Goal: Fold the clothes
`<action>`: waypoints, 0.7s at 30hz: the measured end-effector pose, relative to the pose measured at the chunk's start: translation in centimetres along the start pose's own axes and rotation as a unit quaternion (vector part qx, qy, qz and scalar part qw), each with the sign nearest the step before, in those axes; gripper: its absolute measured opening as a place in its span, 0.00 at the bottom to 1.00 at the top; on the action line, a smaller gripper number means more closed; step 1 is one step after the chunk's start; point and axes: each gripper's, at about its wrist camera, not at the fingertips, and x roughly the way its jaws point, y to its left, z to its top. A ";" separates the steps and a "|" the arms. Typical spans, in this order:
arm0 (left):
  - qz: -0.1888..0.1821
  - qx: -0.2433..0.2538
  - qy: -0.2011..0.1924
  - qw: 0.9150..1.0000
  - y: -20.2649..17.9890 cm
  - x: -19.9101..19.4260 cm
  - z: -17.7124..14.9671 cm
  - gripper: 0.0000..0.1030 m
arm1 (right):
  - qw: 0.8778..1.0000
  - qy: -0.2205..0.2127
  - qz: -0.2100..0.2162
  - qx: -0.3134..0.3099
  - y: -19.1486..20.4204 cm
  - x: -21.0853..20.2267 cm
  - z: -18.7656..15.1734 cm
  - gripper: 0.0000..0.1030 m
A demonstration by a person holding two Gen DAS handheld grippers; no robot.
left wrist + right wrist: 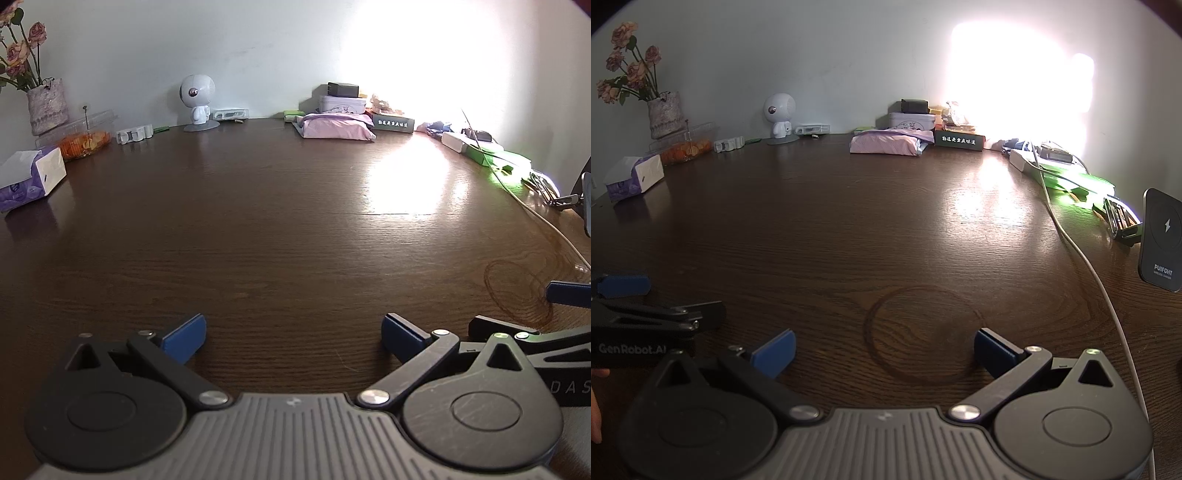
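Ahead, folded pink cloth (pixel 338 126) by the far wall, both tools (pixel 293 338) (pixel 884 350) spread apart, empty.

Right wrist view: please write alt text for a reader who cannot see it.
The open right gripper hovers low over a bare dark wooden table, holding nothing. A folded pink cloth lies far back by the wall, and the left gripper shows at the left edge.
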 end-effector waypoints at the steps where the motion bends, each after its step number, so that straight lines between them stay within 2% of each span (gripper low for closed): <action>1: 0.001 -0.001 0.000 1.000 0.0 0.0 0.0 0.99 | 1.000 0.000 0.000 0.000 0.0 0.0 0.0 1.00; 21: 0.002 -0.003 0.000 1.000 -0.1 0.1 0.1 0.99 | 1.000 0.000 -0.001 0.001 -0.1 0.0 0.0 1.00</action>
